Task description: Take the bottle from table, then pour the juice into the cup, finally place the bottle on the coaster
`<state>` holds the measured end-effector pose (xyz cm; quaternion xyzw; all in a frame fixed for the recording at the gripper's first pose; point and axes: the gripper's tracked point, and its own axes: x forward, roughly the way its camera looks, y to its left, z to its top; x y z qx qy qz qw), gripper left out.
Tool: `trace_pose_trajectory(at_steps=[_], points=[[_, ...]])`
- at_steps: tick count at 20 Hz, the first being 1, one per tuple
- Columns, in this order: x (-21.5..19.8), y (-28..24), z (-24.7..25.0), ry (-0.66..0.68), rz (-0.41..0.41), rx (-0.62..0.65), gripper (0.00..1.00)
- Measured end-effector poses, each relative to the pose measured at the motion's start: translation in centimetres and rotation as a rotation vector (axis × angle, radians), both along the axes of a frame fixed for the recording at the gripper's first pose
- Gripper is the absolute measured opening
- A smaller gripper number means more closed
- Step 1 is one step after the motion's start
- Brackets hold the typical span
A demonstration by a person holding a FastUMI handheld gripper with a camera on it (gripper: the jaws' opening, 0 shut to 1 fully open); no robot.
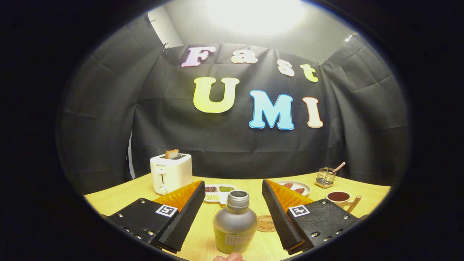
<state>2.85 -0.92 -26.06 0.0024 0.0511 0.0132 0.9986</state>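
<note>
Claw [233,214] spread wide, fingers flanking the uncapped bottle [235,226] without touching: lined up for a side grasp. Bottle upright on surface [119,197]. Coaster [265,223] just behind it; cup [338,198] beyond the right finger.

The bottle [235,224] hides part of the coaster [266,223] behind it, and its label is too blurred to tell. The gripper [233,203] has 2 spread fingers; one covers the edge of the divided dish [217,192], the other part of the plate [295,186]. A fingertip [228,257] is cut off below the bottle.
</note>
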Motion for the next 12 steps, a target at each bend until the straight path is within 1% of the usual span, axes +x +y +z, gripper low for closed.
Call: trace_pose_trajectory(at_steps=[2,9,12], points=[[0.0,-0.3,-1.2,0.015,-0.007,-0.01,0.96],[0.2,0.3,-5.7,0.078,0.013,-0.054,0.96],[0.3,0.4,-6.2,0.09,0.014,-0.06,0.96]])
